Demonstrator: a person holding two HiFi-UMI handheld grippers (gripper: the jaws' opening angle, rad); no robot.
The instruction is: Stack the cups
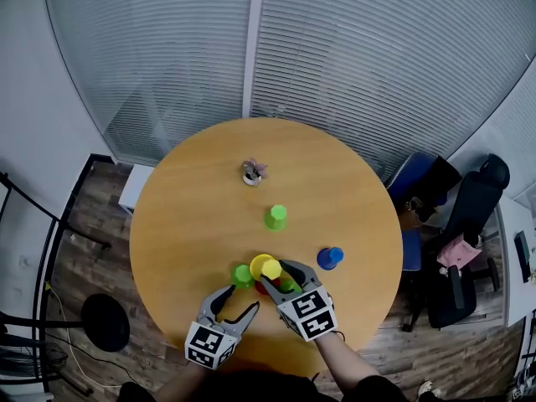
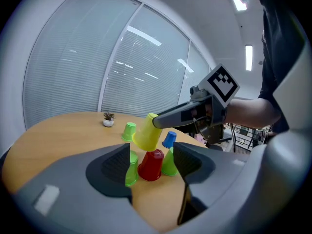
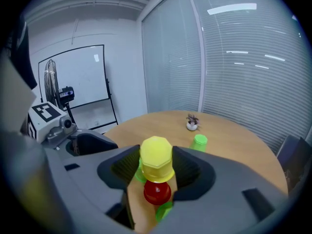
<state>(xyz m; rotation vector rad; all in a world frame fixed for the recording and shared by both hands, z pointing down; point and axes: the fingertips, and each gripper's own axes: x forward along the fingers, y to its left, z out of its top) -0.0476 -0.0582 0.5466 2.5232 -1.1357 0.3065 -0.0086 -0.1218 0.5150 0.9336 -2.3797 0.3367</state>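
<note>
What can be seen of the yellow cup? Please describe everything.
The yellow cup looks like smooth plastic, with a faceted base. It is upside down and tilted, clamped between the fingers of the right gripper. It hangs just above the upturned red cup; whether they touch is unclear.

Smooth plastic cups [image 1: 275,217], matt wood tbl [image 1: 193,199]

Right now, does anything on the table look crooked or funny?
Yes. The yellow cup leans sideways in the right claw, hanging over the upside-down red cup instead of sitting straight on it. Nothing looks spilled or broken.
</note>
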